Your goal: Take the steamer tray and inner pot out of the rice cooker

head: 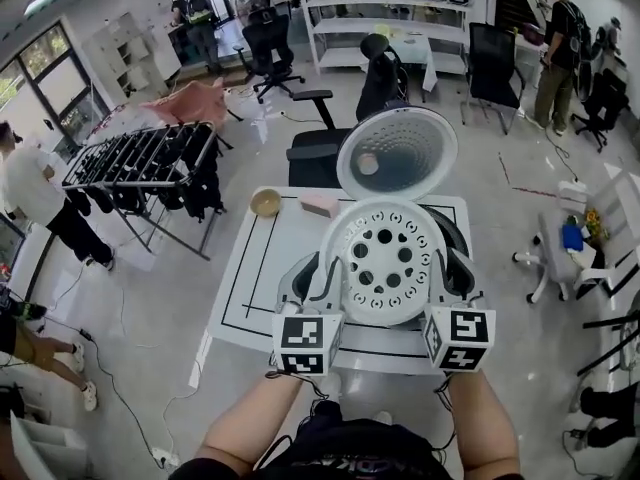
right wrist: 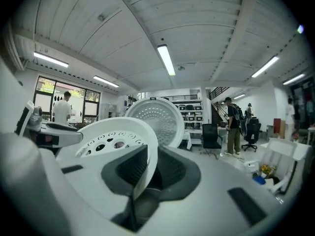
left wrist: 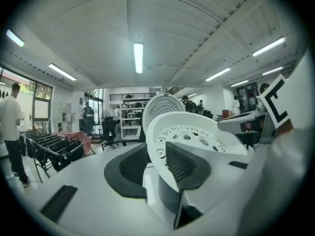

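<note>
My left gripper (left wrist: pixel 160 154) and right gripper (right wrist: pixel 147 166) each clamp an opposite side of the white, perforated steamer tray (head: pixel 385 263), one pad inside its rim and one outside. I hold the tray directly over the rice cooker (head: pixel 455 230) on the white table (head: pixel 250 278). The cooker's lid (head: pixel 397 151) stands open behind the tray.

You have the steamer tray (head: pixel 385 263) between your left gripper (head: pixel 322 273) and right gripper (head: pixel 447 268), above the rice cooker (head: pixel 457 236) on the desk (head: pixel 250 288). A bowl (head: pixel 266 202) lies behind, to the left.
</note>
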Motion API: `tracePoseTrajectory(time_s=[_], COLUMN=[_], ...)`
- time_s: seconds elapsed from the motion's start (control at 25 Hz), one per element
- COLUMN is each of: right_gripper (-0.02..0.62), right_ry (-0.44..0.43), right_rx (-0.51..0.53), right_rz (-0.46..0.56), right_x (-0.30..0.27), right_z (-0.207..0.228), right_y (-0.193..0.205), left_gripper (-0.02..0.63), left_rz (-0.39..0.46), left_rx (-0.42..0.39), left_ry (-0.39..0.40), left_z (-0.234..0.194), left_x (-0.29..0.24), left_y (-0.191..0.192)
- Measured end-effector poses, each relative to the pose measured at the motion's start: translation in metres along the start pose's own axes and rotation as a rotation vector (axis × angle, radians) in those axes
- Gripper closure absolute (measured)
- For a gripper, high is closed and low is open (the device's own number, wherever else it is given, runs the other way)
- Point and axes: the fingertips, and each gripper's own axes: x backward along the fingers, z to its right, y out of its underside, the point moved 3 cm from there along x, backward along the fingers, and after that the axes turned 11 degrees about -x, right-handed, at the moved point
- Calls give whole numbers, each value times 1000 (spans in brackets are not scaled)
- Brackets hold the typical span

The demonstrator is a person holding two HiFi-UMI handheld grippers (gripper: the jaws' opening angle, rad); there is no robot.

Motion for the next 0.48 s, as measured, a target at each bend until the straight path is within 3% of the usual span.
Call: tracePoseTrajectory(time_s=[0.48], right_gripper=[531], right_ry=[-262], right_rx=[30], right_rz=[-57], right_x=[-37], right_z=[-109], right_y=[21], left_gripper=[489], left_rz=[-75], left_rx=[70], left_ry=[-240], left_z=[-80], left_x=[66], left_y=[53])
